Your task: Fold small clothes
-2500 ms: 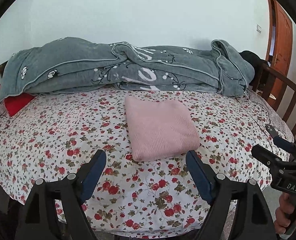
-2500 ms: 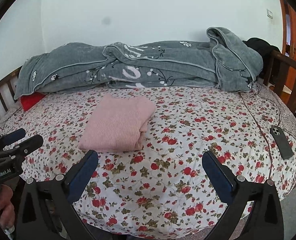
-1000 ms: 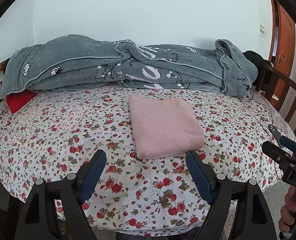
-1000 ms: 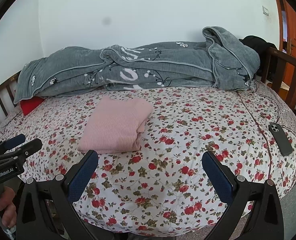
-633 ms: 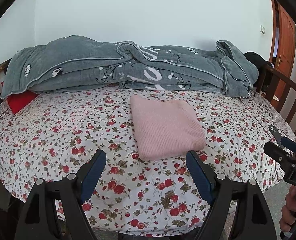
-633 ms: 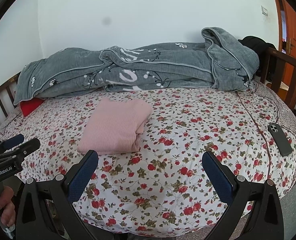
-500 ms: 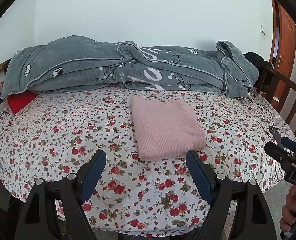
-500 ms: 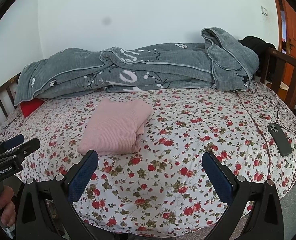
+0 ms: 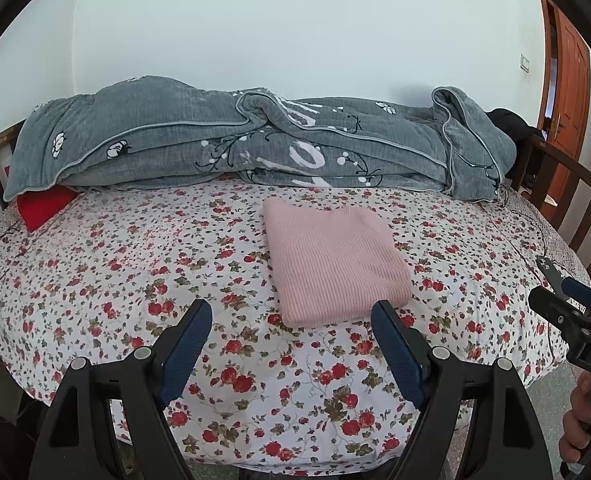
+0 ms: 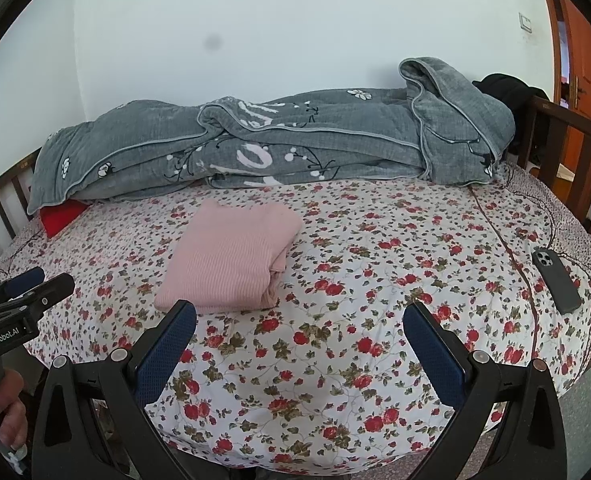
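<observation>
Since earlier: both views drawn back slightly from the bed. My left tongs and right tongs: wide open, empty. Beyond them, mid-bed: folded pink garment. Risk: snagging its loose edge undoes the fold.

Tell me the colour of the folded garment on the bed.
Pale pink, with a fine ribbed knit; the folded garment shows best in the left wrist view.
</observation>
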### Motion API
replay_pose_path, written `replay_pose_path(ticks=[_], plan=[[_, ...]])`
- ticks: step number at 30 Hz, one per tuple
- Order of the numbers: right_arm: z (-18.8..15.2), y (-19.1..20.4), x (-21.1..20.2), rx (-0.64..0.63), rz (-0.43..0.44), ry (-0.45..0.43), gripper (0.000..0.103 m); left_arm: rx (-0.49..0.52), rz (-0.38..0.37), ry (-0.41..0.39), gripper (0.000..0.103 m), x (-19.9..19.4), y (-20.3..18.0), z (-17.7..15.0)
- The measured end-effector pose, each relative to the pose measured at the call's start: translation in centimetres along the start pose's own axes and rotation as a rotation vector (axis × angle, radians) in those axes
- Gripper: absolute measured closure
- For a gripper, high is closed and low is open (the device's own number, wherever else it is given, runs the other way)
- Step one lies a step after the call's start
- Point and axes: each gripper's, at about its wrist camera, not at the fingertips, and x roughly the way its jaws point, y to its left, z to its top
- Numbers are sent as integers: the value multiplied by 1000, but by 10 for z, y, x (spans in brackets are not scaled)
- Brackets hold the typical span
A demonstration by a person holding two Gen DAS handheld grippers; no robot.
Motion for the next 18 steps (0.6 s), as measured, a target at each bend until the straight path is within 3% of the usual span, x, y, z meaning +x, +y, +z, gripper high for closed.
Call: replay_pose_path(ticks=[18], plan=[[3, 3, -4, -3, -2, -10, 1, -11, 1, -5, 22, -3, 2, 2]])
